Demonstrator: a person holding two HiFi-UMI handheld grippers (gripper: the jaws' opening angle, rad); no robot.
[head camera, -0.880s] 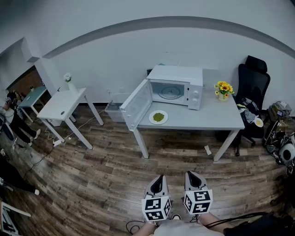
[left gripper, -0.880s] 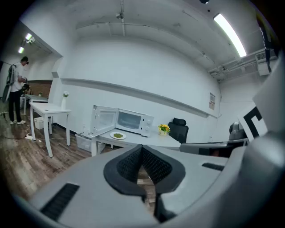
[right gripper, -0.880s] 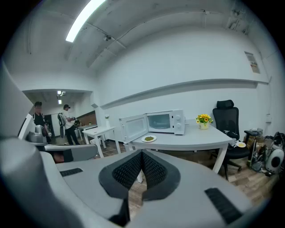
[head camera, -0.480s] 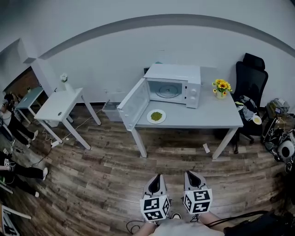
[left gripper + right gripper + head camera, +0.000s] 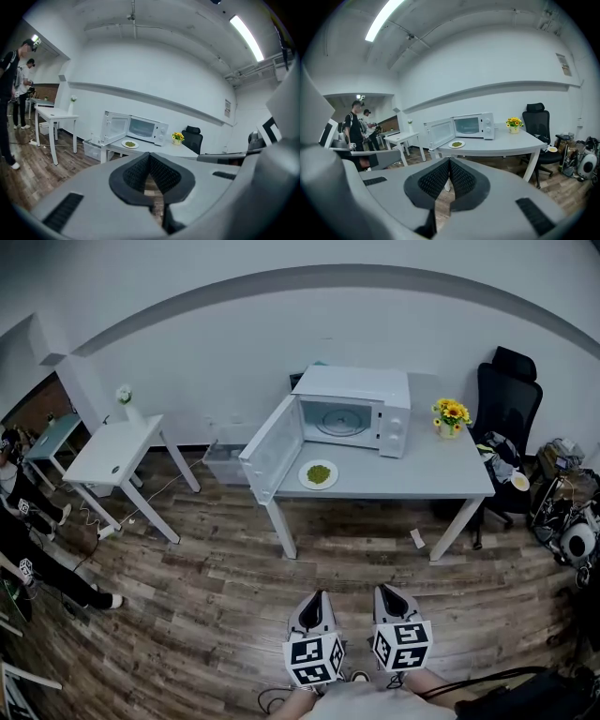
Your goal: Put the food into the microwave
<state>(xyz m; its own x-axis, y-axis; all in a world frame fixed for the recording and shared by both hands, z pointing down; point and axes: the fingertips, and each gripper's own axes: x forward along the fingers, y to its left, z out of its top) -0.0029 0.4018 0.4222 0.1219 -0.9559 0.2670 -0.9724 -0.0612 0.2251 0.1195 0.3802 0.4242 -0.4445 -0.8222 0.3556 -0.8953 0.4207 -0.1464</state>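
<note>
At the far left edge of the room a person (image 5: 33,559) in dark clothes stands on the wood-plank floor (image 5: 187,596). To the right of that, against the far wall, is a small white counter (image 5: 117,448) with a little vase (image 5: 125,399) at its far corner. Between it and the main counter (image 5: 431,474), a clear bin (image 5: 228,465) sits on the floor near the wall.

The white microwave (image 5: 361,385) stands at the far left of the main counter. Its door (image 5: 274,452) is swung wide open to the left, past the counter's edge, and the cavity shows a bare glass turntable. The food (image 5: 319,472), a green heap, lies on a white plate (image 5: 330,482) on the counter, just in front of the open cavity and outside it, beside the door. Further right on the counter, just past the microwave, is a pot of sunflowers (image 5: 452,418). A black office chair (image 5: 511,399) stands off the counter's right end.

Nearest the camera and well apart from the counter, the left tool (image 5: 317,598) and the right tool (image 5: 384,592) hover side by side above the floor, both pointing toward the counter. Each has its jaws closed, ribbed pads meeting at the tips with nothing between them.
</note>
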